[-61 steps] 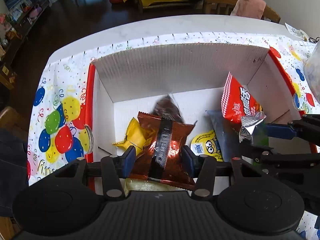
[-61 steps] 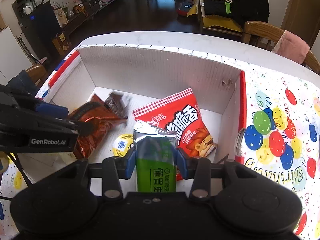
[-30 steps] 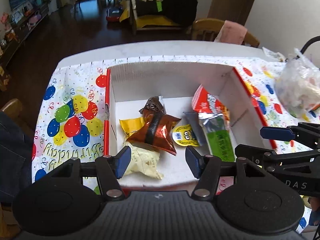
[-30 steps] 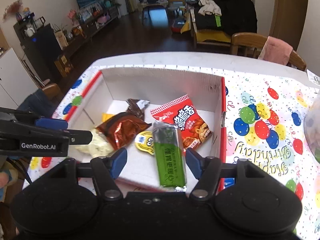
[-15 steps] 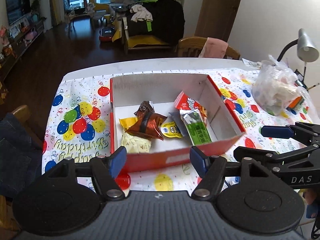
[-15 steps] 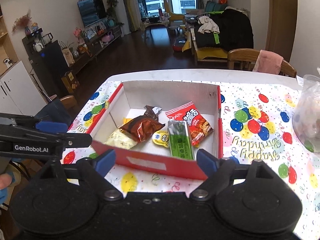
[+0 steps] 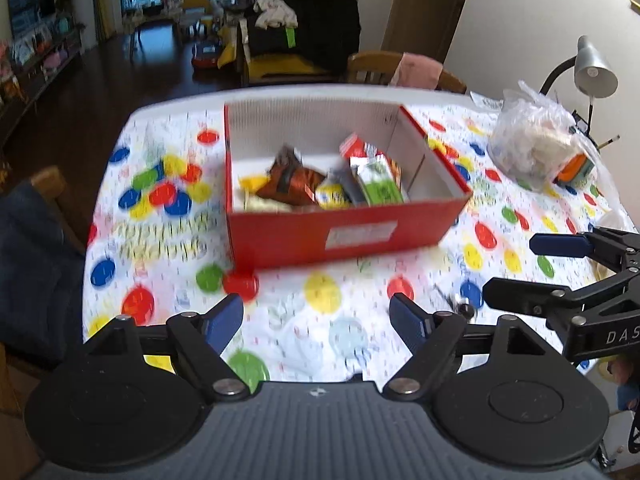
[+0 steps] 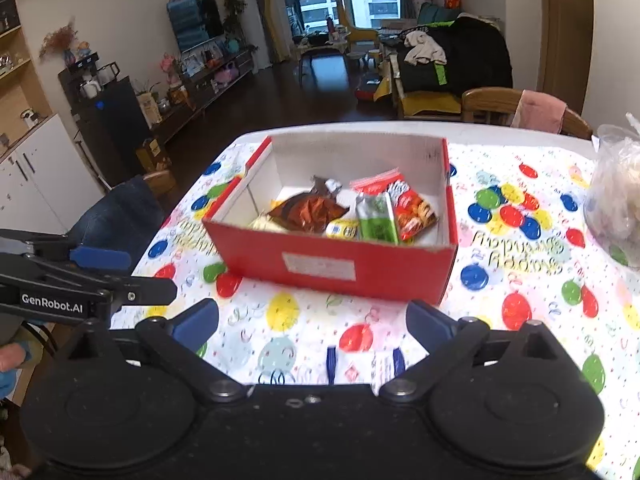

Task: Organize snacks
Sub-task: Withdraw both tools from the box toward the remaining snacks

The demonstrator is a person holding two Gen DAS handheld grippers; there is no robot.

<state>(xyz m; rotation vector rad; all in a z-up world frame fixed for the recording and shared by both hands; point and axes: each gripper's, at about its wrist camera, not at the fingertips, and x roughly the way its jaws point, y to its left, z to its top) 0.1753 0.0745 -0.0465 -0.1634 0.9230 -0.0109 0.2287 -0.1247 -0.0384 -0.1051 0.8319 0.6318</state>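
Note:
A red cardboard box (image 7: 344,240) (image 8: 328,266) with white inside stands on the balloon-print tablecloth. Inside lie several snacks: a brown packet (image 7: 290,186) (image 8: 308,208), a green packet (image 7: 378,186) (image 8: 376,218), a red packet (image 8: 412,204), a small yellow pack (image 7: 332,194) (image 8: 342,229) and a pale yellow one at the left. My left gripper (image 7: 316,322) is open and empty, well short of the box. My right gripper (image 8: 312,320) is open and empty, also in front of the box.
A clear plastic bag (image 7: 532,148) (image 8: 616,196) sits on the table at the right, with a grey desk lamp (image 7: 592,68) behind it. Wooden chairs (image 8: 520,110) stand at the far edge and one with dark cloth (image 7: 36,264) at the left.
Both grippers let go of their packets in the box, opened, and pulled back and up away from it. The brown and green packets now lie in the box.

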